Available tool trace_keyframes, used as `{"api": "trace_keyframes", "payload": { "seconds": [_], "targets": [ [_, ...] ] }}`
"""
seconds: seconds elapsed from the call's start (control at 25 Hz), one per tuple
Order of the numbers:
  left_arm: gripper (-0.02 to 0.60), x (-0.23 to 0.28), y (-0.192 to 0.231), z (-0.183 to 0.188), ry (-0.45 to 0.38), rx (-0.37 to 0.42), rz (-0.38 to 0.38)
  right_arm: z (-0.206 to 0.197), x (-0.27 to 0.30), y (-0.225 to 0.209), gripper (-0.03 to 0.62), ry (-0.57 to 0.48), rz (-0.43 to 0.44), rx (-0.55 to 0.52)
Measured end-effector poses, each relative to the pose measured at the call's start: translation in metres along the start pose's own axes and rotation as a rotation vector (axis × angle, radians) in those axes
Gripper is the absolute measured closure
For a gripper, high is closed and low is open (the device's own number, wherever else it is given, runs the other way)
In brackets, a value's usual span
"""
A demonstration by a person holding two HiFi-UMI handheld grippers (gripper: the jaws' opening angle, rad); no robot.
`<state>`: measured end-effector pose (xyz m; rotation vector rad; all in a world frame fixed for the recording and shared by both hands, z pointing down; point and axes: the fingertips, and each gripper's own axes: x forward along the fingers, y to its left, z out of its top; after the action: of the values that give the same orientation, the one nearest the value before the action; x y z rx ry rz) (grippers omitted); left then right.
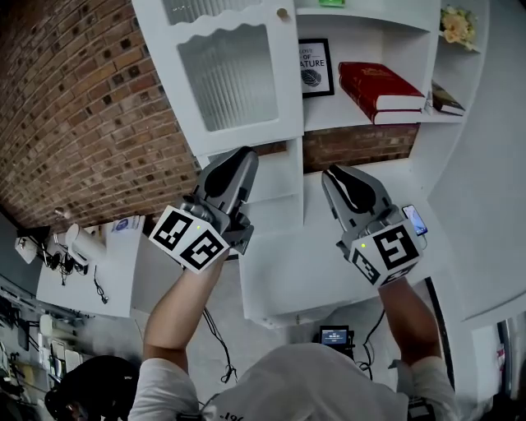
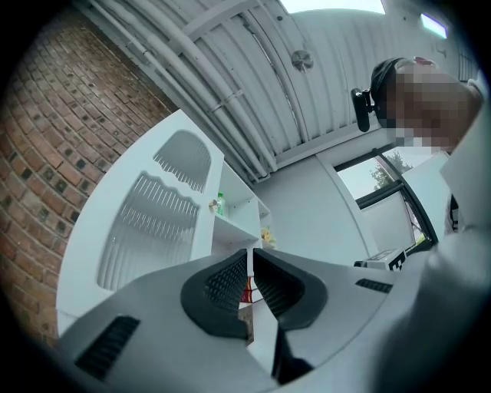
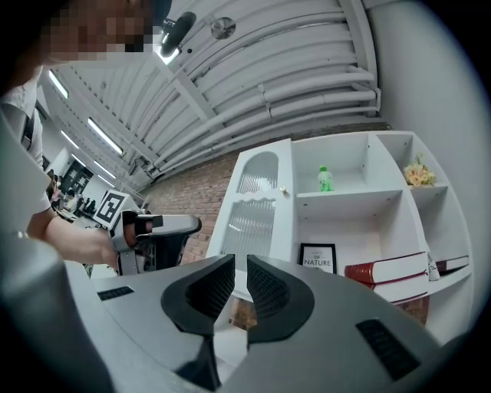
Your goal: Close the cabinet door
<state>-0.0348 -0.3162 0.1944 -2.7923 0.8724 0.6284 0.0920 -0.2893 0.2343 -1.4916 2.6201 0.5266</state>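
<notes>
The white cabinet door [image 1: 234,70] with a ribbed glass panel stands swung open to the left of the shelves; its small round knob [image 1: 283,13] is at its right edge. My left gripper [image 1: 244,154] sits just below the door's lower edge, jaws close together with nothing between them. My right gripper [image 1: 335,174] is to the right, below the shelves, also shut and empty. The left gripper view looks up along its own jaws [image 2: 250,261] at the door [image 2: 146,222]. In the right gripper view, past the jaws [image 3: 241,265], I see the door [image 3: 257,207] and the left gripper [image 3: 157,226].
Open shelves hold a framed print [image 1: 316,67], a red book [image 1: 380,89], flowers [image 1: 456,25] and a green bottle [image 3: 325,179]. A phone [image 1: 415,219] lies on the white counter [image 1: 288,279]. A brick wall [image 1: 74,107] is at left, above a desk with cables [image 1: 90,263].
</notes>
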Motion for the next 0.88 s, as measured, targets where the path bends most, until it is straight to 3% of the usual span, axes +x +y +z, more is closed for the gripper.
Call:
{"api": "trace_keyframes", "payload": {
  "seconds": [0.88],
  "targets": [
    [0.549, -0.06, -0.018, -0.084, 0.106, -0.189, 0.079, -0.053, -0.024, 0.005, 0.536, 0.088, -0.034, 0.11]
  ]
}}
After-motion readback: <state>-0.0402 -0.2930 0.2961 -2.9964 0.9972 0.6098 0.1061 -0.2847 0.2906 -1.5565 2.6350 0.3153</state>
